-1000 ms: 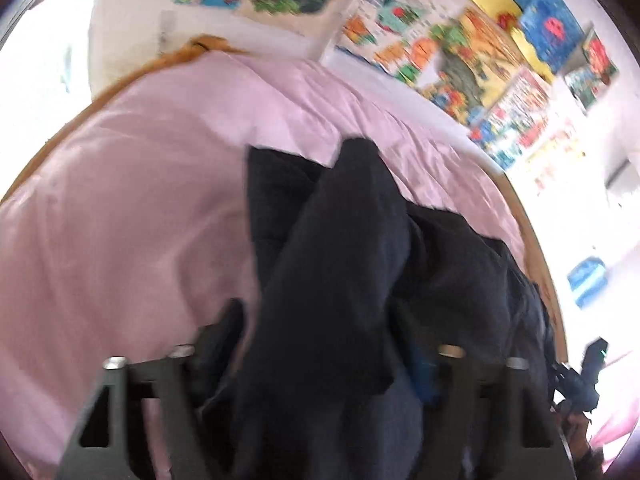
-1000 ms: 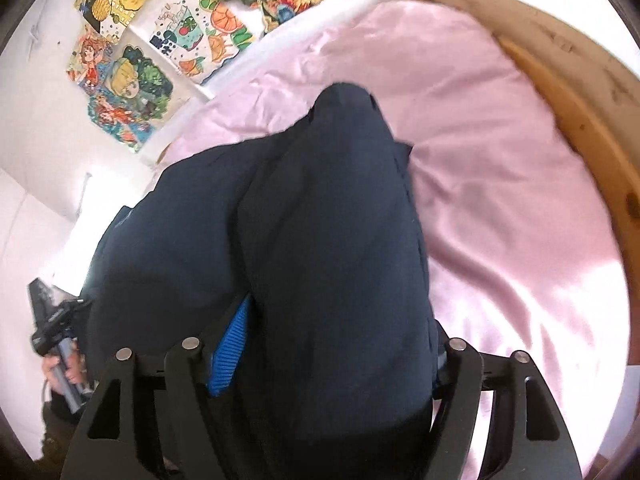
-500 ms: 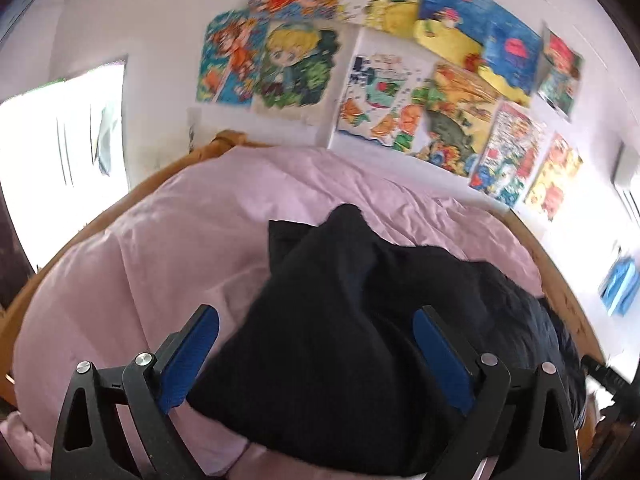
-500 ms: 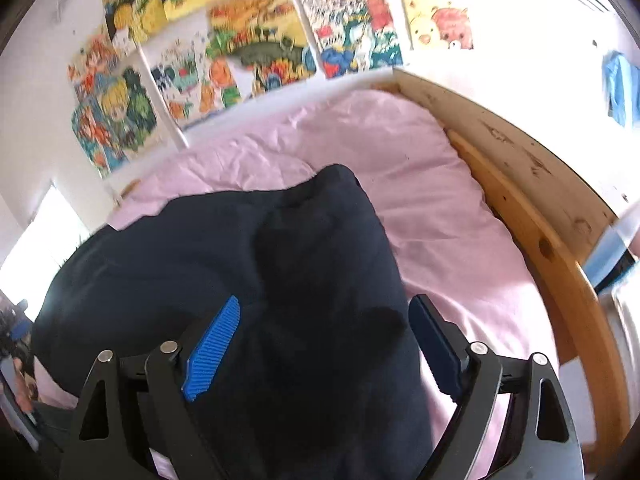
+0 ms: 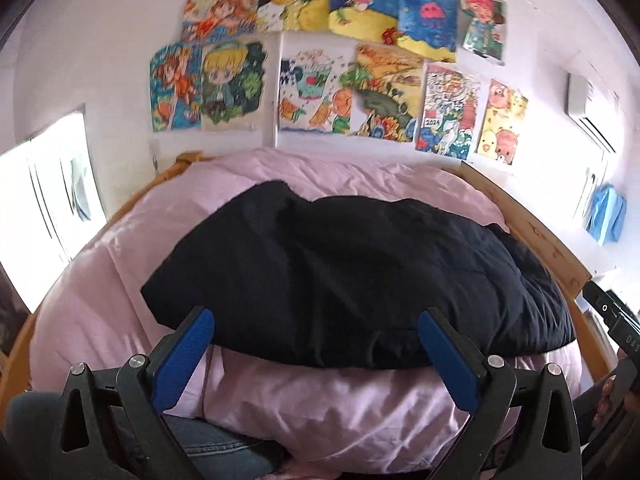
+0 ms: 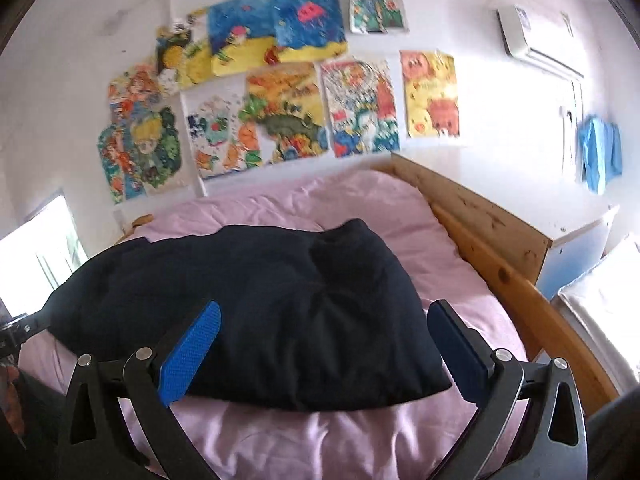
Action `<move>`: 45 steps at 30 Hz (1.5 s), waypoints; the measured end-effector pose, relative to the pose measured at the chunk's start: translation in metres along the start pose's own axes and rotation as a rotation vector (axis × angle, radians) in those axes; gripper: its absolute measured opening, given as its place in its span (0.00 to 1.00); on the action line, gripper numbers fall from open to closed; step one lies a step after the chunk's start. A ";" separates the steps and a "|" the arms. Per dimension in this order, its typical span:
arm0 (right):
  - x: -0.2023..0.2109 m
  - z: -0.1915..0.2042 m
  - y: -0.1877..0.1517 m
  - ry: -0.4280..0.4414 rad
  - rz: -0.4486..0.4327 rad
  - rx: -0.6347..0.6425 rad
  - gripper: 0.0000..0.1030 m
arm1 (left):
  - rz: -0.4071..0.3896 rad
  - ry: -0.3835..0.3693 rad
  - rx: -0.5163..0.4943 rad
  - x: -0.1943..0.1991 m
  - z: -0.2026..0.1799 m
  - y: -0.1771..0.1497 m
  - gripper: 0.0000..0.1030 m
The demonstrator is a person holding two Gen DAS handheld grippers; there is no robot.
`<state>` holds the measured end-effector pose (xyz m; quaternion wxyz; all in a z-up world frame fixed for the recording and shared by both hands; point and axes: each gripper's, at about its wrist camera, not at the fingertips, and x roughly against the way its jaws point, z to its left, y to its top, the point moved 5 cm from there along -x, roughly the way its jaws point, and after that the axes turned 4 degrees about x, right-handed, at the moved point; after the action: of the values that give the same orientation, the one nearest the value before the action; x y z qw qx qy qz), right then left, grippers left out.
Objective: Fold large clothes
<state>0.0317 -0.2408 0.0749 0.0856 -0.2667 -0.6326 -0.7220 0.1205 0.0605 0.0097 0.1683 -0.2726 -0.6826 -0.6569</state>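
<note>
While both my grippers hang back above the near edge, the surface ahead is a bed with a pink duvet (image 5: 280,184), smooth, slightly shiny, lightly creased, in a pale wooden bed frame (image 5: 540,236) with knots in the side board. White walls all round. Bright window (image 5: 44,184) far left in the left wrist view. Wall behind the bed carries coloured drawings (image 5: 320,80), paper sheets, overlapping; I count about eleven in the left view, edges too blurred for an exact count. One white air-conditioning unit (image 6: 524,36) high on the right. One blue cloth (image 6: 598,152) hangs on the right wall. White-and-blue cabinet (image 6: 576,248) stands just beside the frame.

One dark navy garment (image 5: 340,272), soft, matte, puffy, folded into a rounded bundle, lies across the middle of the duvet, touching nothing else. One garment only.

Left gripper (image 5: 316,356): two black fingers with blue ribbed pads (image 5: 184,356), spread wide, nothing between them, near edge of the bundle just ahead. Blue denim (image 5: 208,448) shows under it, bottom left.

Right gripper (image 6: 324,354): same build, blue textured pads (image 6: 190,350), spread wide too, holding nothing, the bundle's right end lying in front between the tips. Left gripper's black body pokes in at the left edge of the right view.
</note>
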 end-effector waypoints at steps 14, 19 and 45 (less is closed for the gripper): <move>0.081 0.049 -0.015 0.089 -0.103 0.150 0.99 | -0.121 0.031 -0.109 0.072 -0.013 -0.031 1.00; 0.100 0.067 -0.026 0.135 -0.122 0.184 0.99 | -0.164 0.034 -0.126 0.086 -0.012 -0.044 1.00; 0.073 0.053 -0.050 0.155 -0.018 0.137 0.99 | -0.108 0.037 -0.021 0.066 0.015 -0.058 1.00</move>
<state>-0.0383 -0.1649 0.0708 0.1458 -0.1981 -0.6743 -0.6963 0.0357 0.0858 0.0007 0.1421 -0.2249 -0.6862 -0.6770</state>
